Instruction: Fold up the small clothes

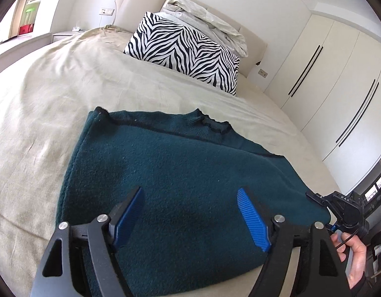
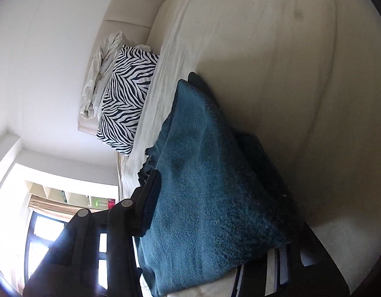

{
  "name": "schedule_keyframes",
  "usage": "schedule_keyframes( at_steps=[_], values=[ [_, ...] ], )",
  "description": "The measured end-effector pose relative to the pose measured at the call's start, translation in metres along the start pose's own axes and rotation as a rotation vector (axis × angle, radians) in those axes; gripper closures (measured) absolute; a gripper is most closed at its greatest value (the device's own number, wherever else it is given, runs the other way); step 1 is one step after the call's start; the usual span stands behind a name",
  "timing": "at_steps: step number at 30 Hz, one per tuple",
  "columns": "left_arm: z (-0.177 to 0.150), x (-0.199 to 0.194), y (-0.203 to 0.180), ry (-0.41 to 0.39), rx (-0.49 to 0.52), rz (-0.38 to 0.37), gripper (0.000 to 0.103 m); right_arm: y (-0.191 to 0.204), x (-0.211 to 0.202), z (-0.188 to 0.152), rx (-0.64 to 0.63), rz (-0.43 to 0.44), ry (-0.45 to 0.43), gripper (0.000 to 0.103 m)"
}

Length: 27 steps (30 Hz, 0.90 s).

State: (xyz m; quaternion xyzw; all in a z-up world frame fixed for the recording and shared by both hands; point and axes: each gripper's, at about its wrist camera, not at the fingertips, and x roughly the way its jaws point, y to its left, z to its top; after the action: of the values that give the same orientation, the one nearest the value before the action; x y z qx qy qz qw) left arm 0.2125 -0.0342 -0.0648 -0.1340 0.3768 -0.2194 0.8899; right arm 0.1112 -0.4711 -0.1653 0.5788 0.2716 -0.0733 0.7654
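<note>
A dark teal fleece garment (image 1: pixel 165 173) lies flat on the beige bed (image 1: pixel 54 104), collar toward the pillows. My left gripper (image 1: pixel 190 212) is open, its blue pads (image 1: pixel 252 220) spread just above the garment's near part, holding nothing. My right gripper shows at the right of the left wrist view (image 1: pixel 314 196), at the garment's right edge. In the right wrist view, which is rolled sideways, the garment (image 2: pixel 210 198) fills the space between the fingers (image 2: pixel 150 205) of the right gripper (image 2: pixel 215 232); the far finger is hidden under the cloth.
A zebra-print pillow (image 1: pixel 188 52) and a crumpled white duvet (image 1: pixel 205 17) lie at the headboard. White wardrobe doors (image 1: pixel 339 86) stand to the right of the bed. A window and shelves (image 2: pixel 66 198) show beyond the bed.
</note>
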Motion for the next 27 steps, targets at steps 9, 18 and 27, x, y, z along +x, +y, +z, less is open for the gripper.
schedule_keyframes(
  at_steps=[9, 18, 27],
  values=[
    [0.000, 0.054, 0.008, 0.086, -0.018, -0.040, 0.024, -0.006, 0.019, 0.008, -0.043, -0.077, -0.015, 0.094],
    [0.011, 0.038, 0.046, 0.076, -0.226, -0.175, 0.024, 0.137, 0.028, -0.060, -0.624, -0.229, -0.107, 0.094],
    [0.012, 0.031, 0.102, 0.097, -0.541, -0.438, 0.019, 0.181, 0.129, -0.261, -1.511, -0.431, 0.028, 0.094]
  ],
)
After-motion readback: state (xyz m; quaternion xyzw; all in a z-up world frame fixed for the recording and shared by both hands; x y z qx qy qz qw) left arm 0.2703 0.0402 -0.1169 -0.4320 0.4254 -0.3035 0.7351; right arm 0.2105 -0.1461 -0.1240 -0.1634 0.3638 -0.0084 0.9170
